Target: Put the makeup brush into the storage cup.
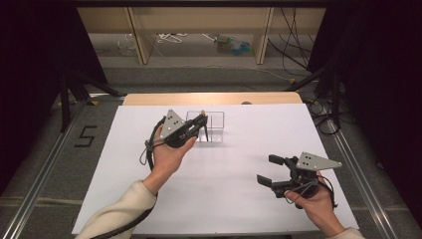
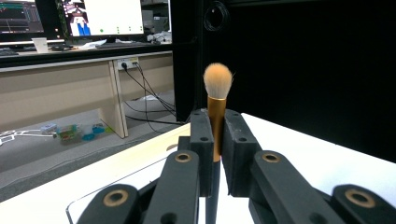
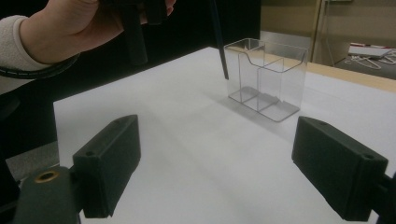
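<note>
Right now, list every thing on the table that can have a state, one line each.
makeup brush: upright, bristles up, clamped in the left gripper, handle tip above the organizer.
clear acrylic organizer: upright on the table, compartments empty.
left gripper: shut on the brush.
right gripper: open, nothing between its jaws.

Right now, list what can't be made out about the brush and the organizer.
- Brush: lower handle hidden by the left gripper in the left gripper view.
- Brush head: cut off by the top edge in the right gripper view.
- Organizer: partly behind the gripper in the high view; compartments too small.
</note>
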The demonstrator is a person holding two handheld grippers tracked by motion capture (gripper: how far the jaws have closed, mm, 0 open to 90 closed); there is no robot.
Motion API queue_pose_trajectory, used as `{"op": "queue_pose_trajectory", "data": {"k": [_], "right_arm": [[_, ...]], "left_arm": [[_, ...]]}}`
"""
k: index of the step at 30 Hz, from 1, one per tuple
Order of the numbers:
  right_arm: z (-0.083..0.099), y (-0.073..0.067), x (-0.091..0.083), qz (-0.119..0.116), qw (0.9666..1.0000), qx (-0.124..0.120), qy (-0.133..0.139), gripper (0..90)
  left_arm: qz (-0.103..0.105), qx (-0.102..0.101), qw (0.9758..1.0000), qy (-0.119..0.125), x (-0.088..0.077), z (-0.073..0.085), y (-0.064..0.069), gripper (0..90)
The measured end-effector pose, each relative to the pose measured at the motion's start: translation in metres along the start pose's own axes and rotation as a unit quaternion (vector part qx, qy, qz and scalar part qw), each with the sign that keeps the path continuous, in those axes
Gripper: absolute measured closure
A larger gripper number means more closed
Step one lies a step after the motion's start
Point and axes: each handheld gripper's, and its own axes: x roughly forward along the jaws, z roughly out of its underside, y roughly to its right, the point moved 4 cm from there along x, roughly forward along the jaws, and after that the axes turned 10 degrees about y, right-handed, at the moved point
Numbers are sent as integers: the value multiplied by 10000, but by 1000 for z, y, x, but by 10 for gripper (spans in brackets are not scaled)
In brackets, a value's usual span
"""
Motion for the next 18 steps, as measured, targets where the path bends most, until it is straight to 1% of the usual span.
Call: {"op": "queue_pose_trajectory", "data": {"k": [2, 3, 9, 11, 13, 14, 18], "right_arm": [[0, 0, 0, -21, 10000, 21, 3, 162], [0, 2, 1, -12, 9999, -105, 79, 162], [0, 2, 1, 14, 9999, -110, 74, 162], [0, 2, 1, -9, 9999, -105, 77, 162], [0, 1, 1, -17, 10000, -58, 55, 162], [0, 2, 1, -11, 9999, -108, 81, 162], [0, 2, 1, -10, 9999, -106, 82, 162]], "left_arm": [[0, 2, 10000, 11, 1, 0, 0, 834], [-7, 3, 10000, 13, 1, 0, -1, 834], [-11, -15, 10000, 10, 3, -1, -1, 834], [-15, -8, 10000, 11, 4, -1, -2, 834], [-24, -10, 10000, 9, 4, -2, -2, 834], [-23, -7, 10000, 10, 5, -2, -2, 834], [-24, -17, 10000, 13, 5, -2, -2, 834]]}}
